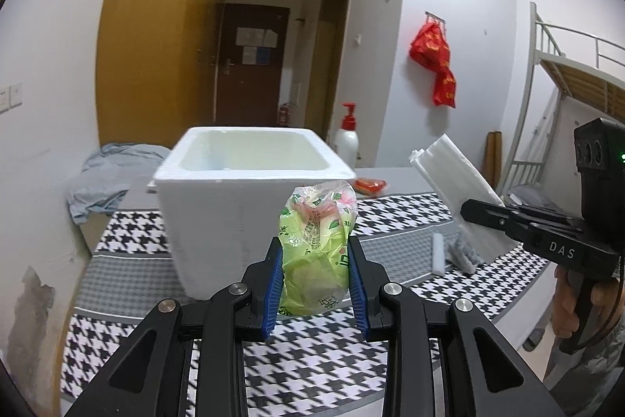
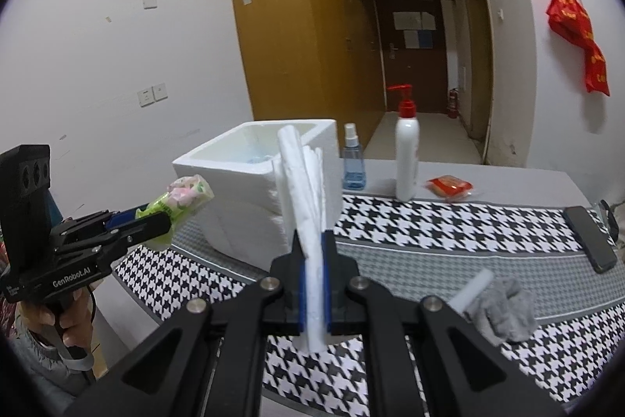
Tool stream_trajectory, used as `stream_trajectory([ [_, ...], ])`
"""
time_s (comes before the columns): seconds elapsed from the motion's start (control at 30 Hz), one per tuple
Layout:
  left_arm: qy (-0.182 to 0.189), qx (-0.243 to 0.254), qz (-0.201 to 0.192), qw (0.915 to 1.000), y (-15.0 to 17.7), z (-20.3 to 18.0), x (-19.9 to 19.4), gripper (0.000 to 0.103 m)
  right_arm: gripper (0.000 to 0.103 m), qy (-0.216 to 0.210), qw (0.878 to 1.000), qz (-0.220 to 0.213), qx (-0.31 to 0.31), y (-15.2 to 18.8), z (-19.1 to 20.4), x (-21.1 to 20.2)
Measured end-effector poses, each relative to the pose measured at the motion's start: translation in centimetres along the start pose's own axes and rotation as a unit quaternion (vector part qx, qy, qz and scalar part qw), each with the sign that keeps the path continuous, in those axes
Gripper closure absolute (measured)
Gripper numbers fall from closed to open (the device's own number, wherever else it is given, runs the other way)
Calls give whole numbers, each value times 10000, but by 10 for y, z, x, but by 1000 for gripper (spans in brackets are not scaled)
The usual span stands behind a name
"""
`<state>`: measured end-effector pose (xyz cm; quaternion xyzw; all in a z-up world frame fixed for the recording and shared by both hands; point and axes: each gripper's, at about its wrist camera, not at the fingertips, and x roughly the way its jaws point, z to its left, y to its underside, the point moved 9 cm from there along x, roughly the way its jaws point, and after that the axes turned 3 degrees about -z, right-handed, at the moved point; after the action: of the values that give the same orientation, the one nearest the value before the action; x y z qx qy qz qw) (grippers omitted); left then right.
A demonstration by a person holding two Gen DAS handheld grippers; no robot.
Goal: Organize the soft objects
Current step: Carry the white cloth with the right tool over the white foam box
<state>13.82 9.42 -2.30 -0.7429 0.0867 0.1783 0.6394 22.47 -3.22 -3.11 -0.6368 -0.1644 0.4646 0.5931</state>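
Note:
My left gripper (image 1: 315, 284) is shut on a green flowered tissue pack (image 1: 318, 249) and holds it above the table, just in front of the white foam box (image 1: 250, 206). In the right wrist view the left gripper (image 2: 156, 217) and the pack (image 2: 183, 200) sit left of the box (image 2: 258, 190). My right gripper (image 2: 312, 280) is shut on a folded white foam sheet (image 2: 304, 190), held upright near the box; the sheet also shows in the left wrist view (image 1: 457, 190). A grey cloth (image 2: 500, 311) and a white foam stick (image 2: 470, 290) lie on the table.
The table has a houndstooth cloth (image 2: 449, 217). A white pump bottle (image 2: 406, 151), a blue spray bottle (image 2: 353, 163) and a red packet (image 2: 449, 186) stand behind. A phone (image 2: 590, 237) lies at the right edge. A blue garment (image 1: 105, 178) lies at the left.

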Motion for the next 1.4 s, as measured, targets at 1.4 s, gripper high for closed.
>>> stream_trajectory([
  [1.4, -619, -137, -303, 9975, -26, 70, -14, 71, 94, -227, 9996, -83, -147, -43, 37, 48],
])
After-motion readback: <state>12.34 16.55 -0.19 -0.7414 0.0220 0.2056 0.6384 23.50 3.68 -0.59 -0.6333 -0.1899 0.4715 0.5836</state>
